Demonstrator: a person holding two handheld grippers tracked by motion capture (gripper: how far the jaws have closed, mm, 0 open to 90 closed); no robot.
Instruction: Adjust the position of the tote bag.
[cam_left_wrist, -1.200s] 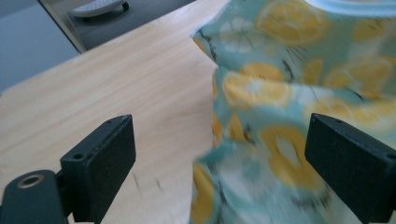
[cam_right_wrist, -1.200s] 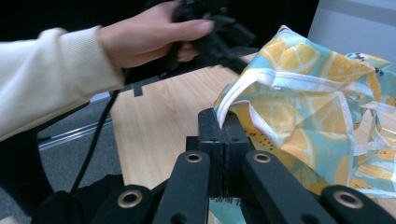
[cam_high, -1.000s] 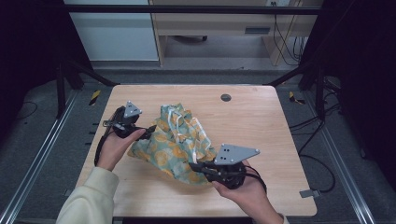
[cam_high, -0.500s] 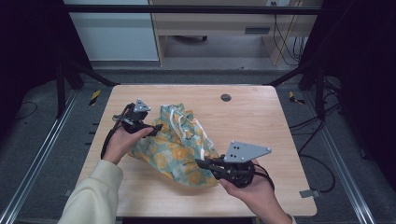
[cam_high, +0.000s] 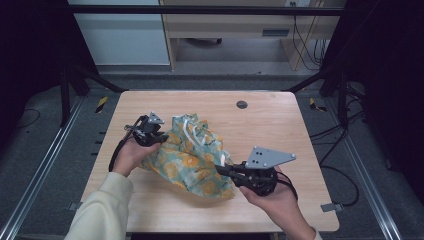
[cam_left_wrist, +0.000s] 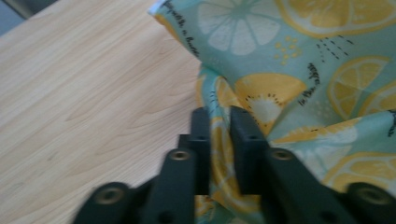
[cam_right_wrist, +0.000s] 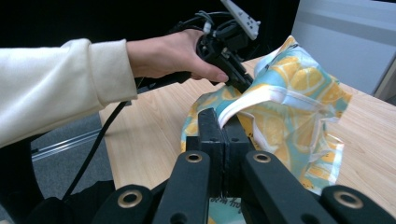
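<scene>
High view: the lemon-print cloth bag (cam_high: 192, 160) lies crumpled near the middle of the wooden table (cam_high: 280, 130), slightly toward the person's side, teal with yellow citrus slices and white trim or straps gathered at its top. Whether it has anything in it cannot be told; the fabric is bunched and its mouth is not visible.

Left gripper (cam_high: 159, 138) sits at the bag's left upper edge. In the left gripper view its two black jaws have just been closing and now stand a narrow gap apart with a fold of the bag (cam_left_wrist: 280, 93) pinched between them, the pads pressing on the fabric. The left gripper (cam_left_wrist: 219, 140) points down toward the tabletop (cam_left_wrist: 84, 107), bare wood to one side of it.

Right gripper (cam_high: 227, 171) meets the bag's lower right corner. Right gripper view: the right gripper (cam_right_wrist: 223, 130) has its jaws fully together, with a white-edged strip of the bag (cam_right_wrist: 289, 107) coming up from between the tips, so it has a grip on the cloth. Beyond it, the left hand (cam_right_wrist: 173, 56), in a cream sleeve (cam_right_wrist: 56, 84), holds the other gripper at the far edge of the bag.

Outward: a small dark round disc (cam_high: 242, 104) is set in the table near its far edge, well apart from the bag. Black frame legs and cables stand on the grey floor around the table.
</scene>
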